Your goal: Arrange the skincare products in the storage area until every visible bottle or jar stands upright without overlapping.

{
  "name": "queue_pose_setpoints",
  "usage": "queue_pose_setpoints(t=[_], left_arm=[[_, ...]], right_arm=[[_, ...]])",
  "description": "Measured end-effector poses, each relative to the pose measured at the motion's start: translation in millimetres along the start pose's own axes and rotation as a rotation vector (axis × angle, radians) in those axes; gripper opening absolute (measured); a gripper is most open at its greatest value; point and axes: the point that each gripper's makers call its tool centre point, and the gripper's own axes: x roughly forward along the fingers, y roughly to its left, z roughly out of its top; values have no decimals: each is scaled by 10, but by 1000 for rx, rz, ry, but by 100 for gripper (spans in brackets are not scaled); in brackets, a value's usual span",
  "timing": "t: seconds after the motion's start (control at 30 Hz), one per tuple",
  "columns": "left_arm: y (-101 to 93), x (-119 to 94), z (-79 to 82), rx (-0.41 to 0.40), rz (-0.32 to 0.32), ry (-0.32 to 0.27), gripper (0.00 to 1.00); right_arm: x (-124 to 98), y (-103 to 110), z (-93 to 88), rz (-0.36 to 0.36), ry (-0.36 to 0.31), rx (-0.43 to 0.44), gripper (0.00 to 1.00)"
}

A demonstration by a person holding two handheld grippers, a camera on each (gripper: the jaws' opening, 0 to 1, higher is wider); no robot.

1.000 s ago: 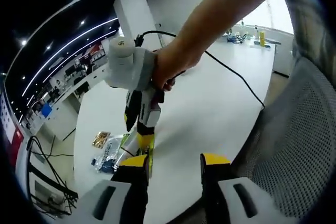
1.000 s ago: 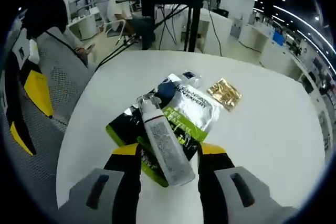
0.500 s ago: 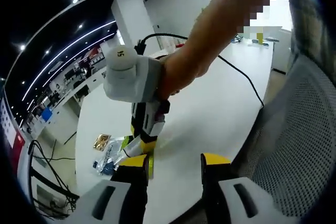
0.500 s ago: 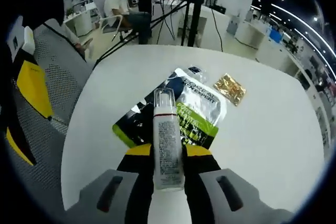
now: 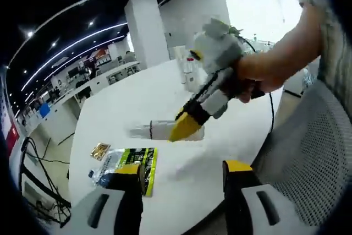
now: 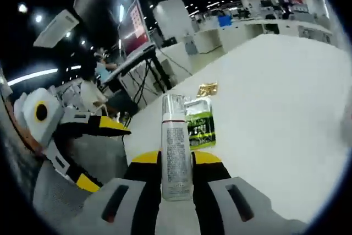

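A clear bottle (image 6: 176,149) with a see-through cap sits between the jaws of my right gripper (image 6: 176,159), which is shut on it. In the left gripper view the same bottle (image 5: 155,130) hangs sideways above the white table (image 5: 220,97), held by the right gripper (image 5: 186,127) in a person's hand. Below it lie a green sachet (image 5: 138,160), a gold sachet (image 5: 100,149) and a bluish clear packet (image 5: 103,170). My left gripper (image 5: 181,173) is open with nothing between its jaws, near the table's edge. It also appears at the left of the right gripper view, as the left gripper (image 6: 96,155).
A mesh chair (image 5: 308,152) stands close on the right. A few small bottles (image 5: 190,70) stand at the table's far side. The green sachet (image 6: 199,127) and gold sachet (image 6: 207,88) lie ahead of the held bottle. Desks and a monitor stand (image 6: 137,53) fill the background.
My right gripper closed on the bottle that lay across the sachets, then lifted it off them and swung it up. The left gripper stayed open.
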Motion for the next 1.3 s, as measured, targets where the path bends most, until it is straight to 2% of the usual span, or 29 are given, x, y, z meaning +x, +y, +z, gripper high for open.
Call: queue_pose_setpoints(t=[0.07,0.1,0.17,0.2,0.23,0.27,0.3,0.33,0.4,0.43,0.47,0.5,0.57,0.6,0.67,0.73,0.83,0.93,1.0,1.03,1.13,1.17,1.23,1.27,1.3], left_arm=[[127,-68,138,-87,45,-48,67],[194,-102,260,-183,63,-108,66],[244,-107,391,-340,62,-182,65],[233,-83,448,-434,30,-221,66],[233,-67,470,-491,20,-241,66],[203,-36,511,-585,-19,-277,66],[144,-18,553,-667,-76,-309,65],[115,2,583,-811,-124,-345,63],[74,16,609,-927,-186,-387,61],[29,12,648,-962,-225,-411,58],[-10,12,665,-976,-257,-405,55],[-117,-6,708,-957,-329,-381,51],[-228,-51,795,-996,-409,-405,45],[-258,-58,807,-1021,-423,-404,45],[-304,-99,893,-1062,-436,-442,45],[-350,-137,979,-1065,-449,-488,47],[-402,-134,1028,-1069,-454,-510,50],[-329,-157,1067,-1109,-478,-546,50],[-297,-238,1173,-1150,-504,-613,50],[-285,-261,1191,-1165,-518,-624,50],[-354,-253,1210,-1162,-547,-604,50],[-431,-224,1196,-1155,-564,-566,50],[-475,-186,1169,-1144,-573,-536,50],[-468,-164,1152,-1143,-575,-528,49],[-505,-166,1165,-1163,-591,-516,48]], right_arm=[[-159,41,84,1,-80,51,19],[-187,58,99,6,-95,66,19],[-304,139,186,30,-181,153,19],[-359,207,234,64,-237,223,19],[-387,239,247,77,-265,254,19],[-418,279,249,89,-299,278,19],[-438,315,222,107,-294,288,18],[-453,309,183,99,-255,260,18],[-511,299,208,92,-260,243,19],[-557,323,239,107,-273,276,19],[-591,343,266,112,-294,288,19],[-640,387,304,128,-324,297,19],[-707,422,312,144,-336,314,19],[-734,422,327,143,-347,327,19],[-788,447,360,159,-377,382,19],[-832,516,386,194,-395,408,19],[-830,607,413,228,-392,409,19],[-770,724,385,276,-354,409,19],[-716,824,302,320,-287,439,19],[-705,853,286,333,-274,441,19],[-698,987,238,399,-225,462,19],[-697,1045,231,430,-211,478,19],[-672,1072,205,445,-191,482,19],[-656,1103,179,459,-168,494,19],[-647,1146,95,466,-116,513,19]])
